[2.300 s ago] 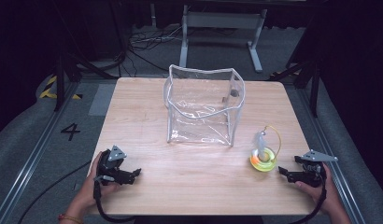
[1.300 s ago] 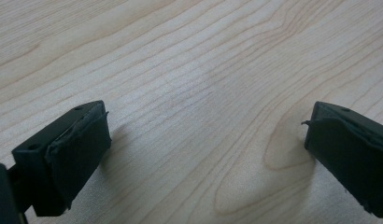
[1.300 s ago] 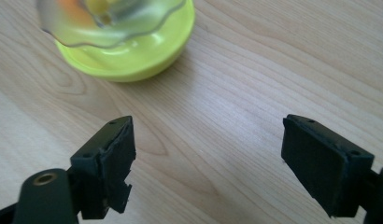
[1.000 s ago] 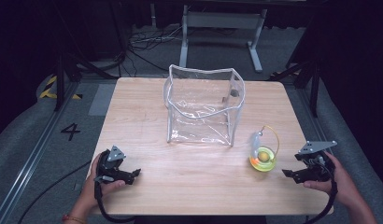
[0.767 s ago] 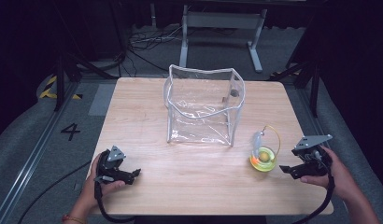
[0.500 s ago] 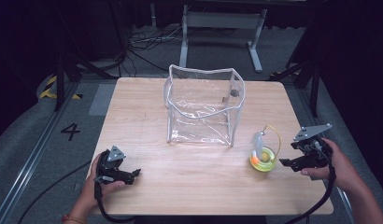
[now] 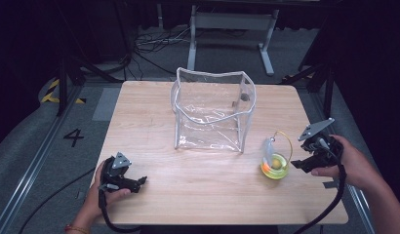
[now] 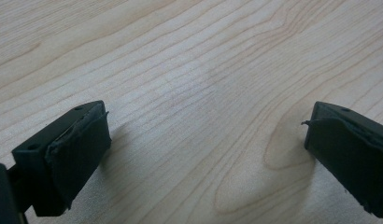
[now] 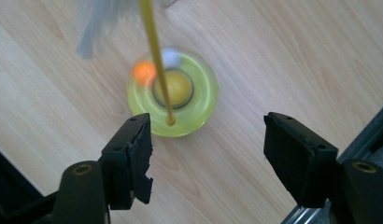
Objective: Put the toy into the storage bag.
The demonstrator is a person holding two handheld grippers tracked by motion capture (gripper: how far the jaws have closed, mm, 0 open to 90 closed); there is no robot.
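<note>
The bench (image 7: 154, 122) is a pale wood-grain slab with rounded corners. Near its right edge, toward the near right corner, stands a small round yellow-green toy (image 7: 274, 166): a glossy translucent ring-shaped base with a thin yellow wire hoop (image 7: 284, 141) arching over it and a wisp of whitish feather (image 7: 269, 146) on the hoop. In the right gripper view the base (image 9: 173, 93) cups a yellow ball at its middle, with an orange bead and a pale bead beside it.

The right tool (image 7: 299, 164) hovers just beside the toy on the bench-edge side, pointing at it; its jaws have just been closing yet stand apart, nothing between them, the toy lying beyond the tips.

The left tool (image 7: 142, 181) rests by the near left corner, jaws spread wide over bare wood (image 8: 203, 93).

At the bench's middle, toward the far edge, stands a clear soft plastic bag (image 7: 212, 109), boxy, open-topped, with a white-trimmed rim; nothing shows inside.
</note>
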